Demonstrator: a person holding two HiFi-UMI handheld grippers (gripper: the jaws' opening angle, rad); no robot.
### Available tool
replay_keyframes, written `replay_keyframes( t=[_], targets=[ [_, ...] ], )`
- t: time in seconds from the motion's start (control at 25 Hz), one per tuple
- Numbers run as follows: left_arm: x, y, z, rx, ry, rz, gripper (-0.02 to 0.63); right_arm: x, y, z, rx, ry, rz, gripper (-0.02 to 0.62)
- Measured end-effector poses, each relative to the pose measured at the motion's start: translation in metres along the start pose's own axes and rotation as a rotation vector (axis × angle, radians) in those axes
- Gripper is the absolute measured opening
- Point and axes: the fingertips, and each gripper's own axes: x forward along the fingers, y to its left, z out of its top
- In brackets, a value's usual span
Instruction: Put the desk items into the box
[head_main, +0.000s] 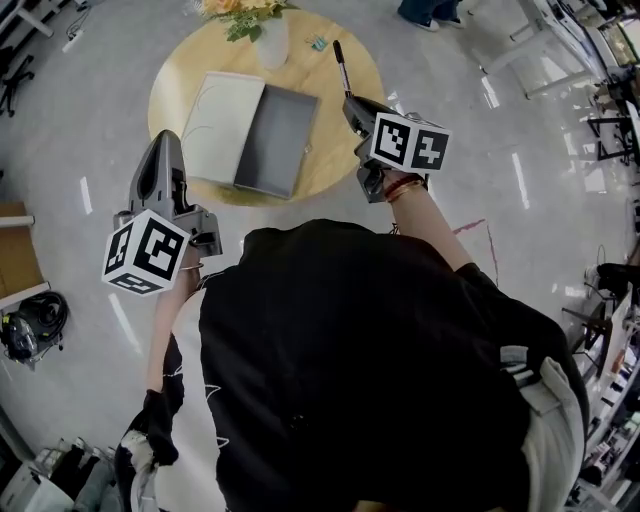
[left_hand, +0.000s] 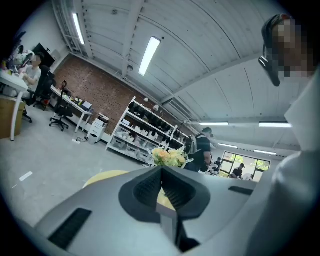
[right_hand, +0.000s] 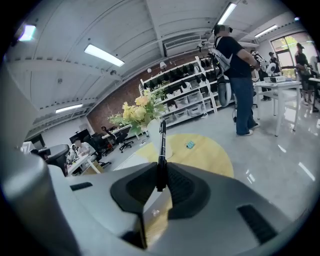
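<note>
From the head view, a round wooden table (head_main: 345, 150) stands on a shiny grey floor (head_main: 520, 200). An open box (head_main: 275, 140) lies on the table. Its white lid is flat on the left and its grey part is on the right. A white vase (head_main: 272, 42) with flowers (head_main: 240, 12) stands at the far edge of the table. A small blue-green thing (head_main: 318, 43) lies just beside the vase. The left claw (head_main: 165, 138) is over the floor, near the left edge of the table. The right claw (head_main: 350, 100) is over the right side of the table, just beside the box. A black pen (head_main: 341, 65) sticks out of its tip and points away from the person.

In the left gripper view, the left claw (left_hand: 161, 170) has its two jaws pressed together with nothing between them. The flowers (left_hand: 169, 157) show just over the tip. A bit of the yellow table (left_hand: 105, 176) shows on the left. Shelves (left_hand: 145, 132) stand along a brick wall far behind.

In the right gripper view, the right claw (right_hand: 160, 172) is closed tight on the bottom end of the pen (right_hand: 161, 145). The pen stands straight up from the jaws. Behind it are the vase (right_hand: 168, 147), the flowers (right_hand: 139, 112) and the small blue-green thing (right_hand: 190, 144) on the table (right_hand: 210, 157). A person (right_hand: 239, 75) in dark clothes stands farther back, on the floor.
</note>
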Motion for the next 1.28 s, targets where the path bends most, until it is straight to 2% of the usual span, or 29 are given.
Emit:
replay_keyframes(
  t=[0.32,0.56,1.0,1.28],
  targets=[
    [-0.042,0.001,-0.012,-0.013,-0.050,0.124,0.011,0.008,0.012,-0.016,-0.051,0.075,0.104,0.063],
    [-0.075,-0.002,-0.026,-0.026,-0.087,0.216,0.011,0.015,0.024,-0.033,-0.141,0.140,0.180,0.063],
    [-0.116,-0.012,-0.038,-0.029,-0.140,0.327,0.011,0.019,0.043,-0.061,-0.213,0.238,0.293,0.063],
    [-0.139,-0.012,-0.045,-0.041,-0.165,0.389,0.011,0.023,0.047,-0.086,-0.261,0.315,0.326,0.063]
  ],
)
